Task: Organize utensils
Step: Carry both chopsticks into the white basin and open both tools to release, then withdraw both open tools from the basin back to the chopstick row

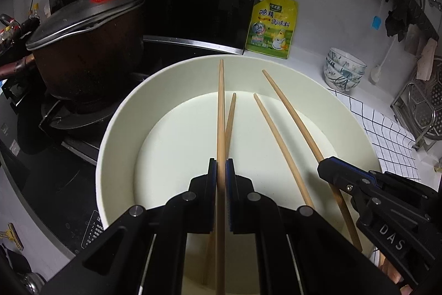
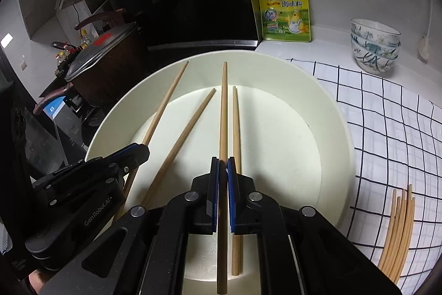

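Observation:
A wide cream bowl [image 1: 116,126] [image 2: 339,115] fills both views. My left gripper [image 1: 221,161] [image 2: 143,149] is shut on a wooden chopstick [image 1: 221,101] [image 2: 168,98] held over the bowl's left half. To its right, my right gripper [image 2: 223,159] [image 1: 326,165] is shut on a second chopstick [image 2: 223,107] [image 1: 290,107]. Both held sticks point toward the far rim. Two loose chopsticks [image 1: 272,126] [image 2: 235,129] lie on the bowl's floor, one beneath each held stick. A bundle of several more chopsticks [image 2: 397,234] lies on the checked cloth [image 2: 386,129], right of the bowl.
A dark lidded pot [image 1: 85,46] sits on the stove left of the bowl. A yellow seasoning pouch [image 1: 272,26] leans against the back wall. Stacked patterned bowls [image 1: 344,71] stand at the back right, beside a metal rack [image 1: 422,107]. Utensils hang on the wall above.

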`<state>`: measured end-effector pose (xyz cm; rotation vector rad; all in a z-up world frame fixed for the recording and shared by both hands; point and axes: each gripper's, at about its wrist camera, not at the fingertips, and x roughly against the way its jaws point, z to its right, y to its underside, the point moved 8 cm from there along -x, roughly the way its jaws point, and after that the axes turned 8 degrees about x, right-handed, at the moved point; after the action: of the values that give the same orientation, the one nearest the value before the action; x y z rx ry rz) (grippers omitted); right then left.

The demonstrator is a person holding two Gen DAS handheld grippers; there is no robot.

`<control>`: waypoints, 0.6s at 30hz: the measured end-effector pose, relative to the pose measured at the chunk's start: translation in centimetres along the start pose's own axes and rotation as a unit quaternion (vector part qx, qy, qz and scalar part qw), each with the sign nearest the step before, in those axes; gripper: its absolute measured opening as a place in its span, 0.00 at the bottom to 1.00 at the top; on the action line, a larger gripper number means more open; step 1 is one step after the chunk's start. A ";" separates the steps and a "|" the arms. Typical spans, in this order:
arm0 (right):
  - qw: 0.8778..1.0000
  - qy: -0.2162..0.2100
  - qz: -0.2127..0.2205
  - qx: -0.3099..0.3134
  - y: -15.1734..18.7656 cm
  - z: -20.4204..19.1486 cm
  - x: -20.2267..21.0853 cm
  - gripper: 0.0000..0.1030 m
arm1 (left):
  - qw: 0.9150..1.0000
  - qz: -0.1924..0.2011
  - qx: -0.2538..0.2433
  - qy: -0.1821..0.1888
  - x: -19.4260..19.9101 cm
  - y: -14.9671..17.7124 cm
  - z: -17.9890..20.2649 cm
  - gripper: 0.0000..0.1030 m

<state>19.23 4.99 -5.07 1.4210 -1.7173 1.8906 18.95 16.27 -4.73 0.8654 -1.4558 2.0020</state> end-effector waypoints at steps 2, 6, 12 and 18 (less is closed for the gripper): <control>1.000 0.002 -0.005 0.000 0.0 0.1 -0.4 0.06 | 1.000 -0.004 0.000 -0.001 -0.3 0.1 -0.1 0.07; 1.000 0.011 -0.008 0.001 0.2 0.4 -0.6 0.14 | 1.000 -0.006 0.006 -0.011 -0.4 0.3 -0.8 0.31; 1.000 0.024 0.002 0.006 0.6 0.4 0.3 0.21 | 0.999 0.027 0.003 -0.022 1.5 0.1 -1.3 0.60; 1.000 0.023 0.013 0.002 0.9 0.4 1.7 0.25 | 0.999 0.031 0.012 -0.021 2.8 0.6 -1.7 0.64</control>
<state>17.88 3.68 -4.45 1.3522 -1.7214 1.9255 16.32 17.80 -3.42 0.8868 -1.5021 2.0627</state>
